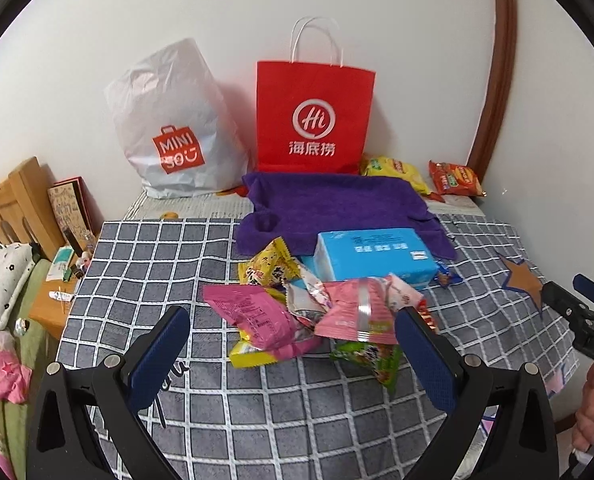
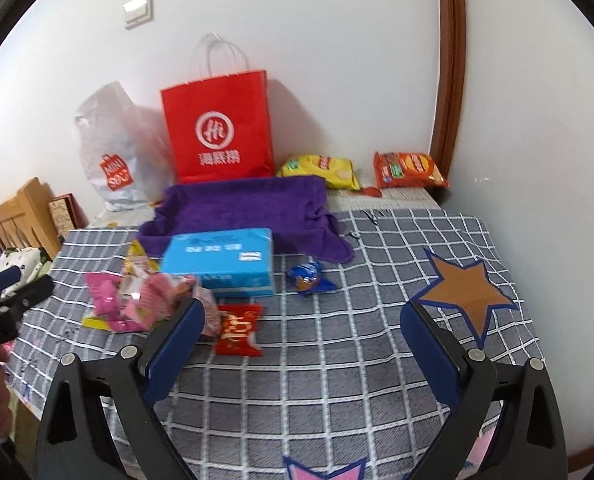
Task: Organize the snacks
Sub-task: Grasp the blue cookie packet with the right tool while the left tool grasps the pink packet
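Both wide open and empty, our left gripper (image 1: 293,344) hangs over the heap of crinkly pink and yellow snack packets (image 1: 297,312) just ahead, our right gripper (image 2: 301,336) beside the small red foil packet (image 2: 239,330), so we pinch one loose packet edge, not the pile.

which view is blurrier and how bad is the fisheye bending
Right wrist view is softer: the red paper bag logo and the blue box print smear. Left wrist view is sharper, with the same bag's logo readable. Both bend heavily at the edges: the brown door frame curves and black corners ring each picture.
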`<move>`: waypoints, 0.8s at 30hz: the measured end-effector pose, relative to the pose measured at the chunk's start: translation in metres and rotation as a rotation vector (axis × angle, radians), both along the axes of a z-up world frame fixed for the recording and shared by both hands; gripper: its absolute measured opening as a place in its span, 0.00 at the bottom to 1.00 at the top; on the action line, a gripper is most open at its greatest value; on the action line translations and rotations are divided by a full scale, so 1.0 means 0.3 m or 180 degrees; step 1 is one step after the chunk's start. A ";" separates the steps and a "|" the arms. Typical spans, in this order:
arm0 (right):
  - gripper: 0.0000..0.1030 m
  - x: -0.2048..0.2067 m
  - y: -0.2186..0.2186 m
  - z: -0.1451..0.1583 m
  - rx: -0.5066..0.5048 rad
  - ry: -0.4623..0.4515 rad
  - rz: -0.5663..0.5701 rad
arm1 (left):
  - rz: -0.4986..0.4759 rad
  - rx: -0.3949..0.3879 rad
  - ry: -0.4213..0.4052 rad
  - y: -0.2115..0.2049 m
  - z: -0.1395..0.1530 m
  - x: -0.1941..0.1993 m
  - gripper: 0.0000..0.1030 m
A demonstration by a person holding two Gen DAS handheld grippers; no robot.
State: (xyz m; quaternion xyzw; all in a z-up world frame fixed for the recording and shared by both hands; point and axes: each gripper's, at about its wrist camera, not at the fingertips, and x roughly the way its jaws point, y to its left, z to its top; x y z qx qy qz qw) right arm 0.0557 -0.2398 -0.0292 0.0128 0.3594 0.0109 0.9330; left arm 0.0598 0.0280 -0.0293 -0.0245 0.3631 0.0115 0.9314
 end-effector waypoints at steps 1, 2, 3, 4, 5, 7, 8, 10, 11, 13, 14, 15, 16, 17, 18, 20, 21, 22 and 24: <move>0.95 0.012 -0.011 -0.012 -0.0008 0.0015 -0.0014 | 0.0009 0.0012 0.0021 0.005 -0.007 0.013 1.00; 0.94 0.034 -0.025 -0.030 -0.0007 0.0044 -0.0031 | 0.0026 0.0016 0.0055 0.014 -0.019 0.033 1.00; 0.94 0.053 -0.037 -0.047 0.0008 0.0074 -0.0046 | 0.0034 0.0006 0.0072 0.020 -0.026 0.044 1.00; 0.92 0.065 -0.047 -0.062 0.0025 0.0092 -0.0054 | 0.0049 -0.0020 0.0103 0.032 -0.038 0.063 1.00; 0.90 0.089 -0.058 -0.083 0.0057 0.0125 -0.0050 | 0.0061 -0.0033 0.0125 0.039 -0.046 0.076 1.00; 0.88 0.123 -0.066 -0.119 0.0081 0.0186 -0.0014 | 0.0090 -0.0040 0.0179 0.055 -0.067 0.107 1.00; 0.87 0.143 -0.068 -0.140 0.0078 0.0220 0.0012 | 0.0103 -0.0030 0.0209 0.064 -0.080 0.126 1.00; 0.83 0.198 -0.073 -0.193 0.0053 0.0294 0.0061 | 0.0128 -0.0014 0.0257 0.077 -0.098 0.155 1.00; 0.81 0.222 -0.076 -0.215 0.0048 0.0336 0.0079 | 0.0148 -0.0011 0.0292 0.086 -0.110 0.173 1.00; 0.79 0.269 -0.083 -0.256 0.0061 0.0429 0.0115 | 0.0172 -0.0022 0.0344 0.101 -0.128 0.201 0.99; 0.78 0.297 -0.086 -0.277 0.0071 0.0477 0.0127 | 0.0184 -0.0021 0.0369 0.106 -0.135 0.213 1.00; 0.77 0.332 -0.088 -0.304 0.0077 0.0526 0.0147 | 0.0207 -0.0014 0.0398 0.114 -0.144 0.227 0.99; 0.74 0.350 -0.091 -0.319 0.0078 0.0546 0.0168 | 0.0226 -0.0011 0.0410 0.122 -0.151 0.237 0.99; 0.73 0.380 -0.090 -0.340 0.0081 0.0581 0.0208 | 0.0244 -0.0011 0.0418 0.129 -0.156 0.244 1.00; 0.73 0.404 -0.090 -0.358 0.0083 0.0611 0.0237 | 0.0263 -0.0015 0.0421 0.137 -0.160 0.251 0.99; 0.73 0.443 -0.084 -0.384 0.0069 0.0660 0.0283 | 0.0327 -0.0045 0.0434 0.156 -0.167 0.270 1.00; 0.73 0.464 -0.081 -0.398 0.0060 0.0680 0.0315 | 0.0349 -0.0058 0.0437 0.165 -0.171 0.279 0.99; 0.73 0.480 -0.074 -0.411 0.0052 0.0701 0.0338 | 0.0370 -0.0067 0.0441 0.172 -0.174 0.286 0.99; 0.73 0.512 -0.062 -0.436 0.0032 0.0746 0.0386 | 0.0418 -0.0080 0.0462 0.187 -0.181 0.297 0.99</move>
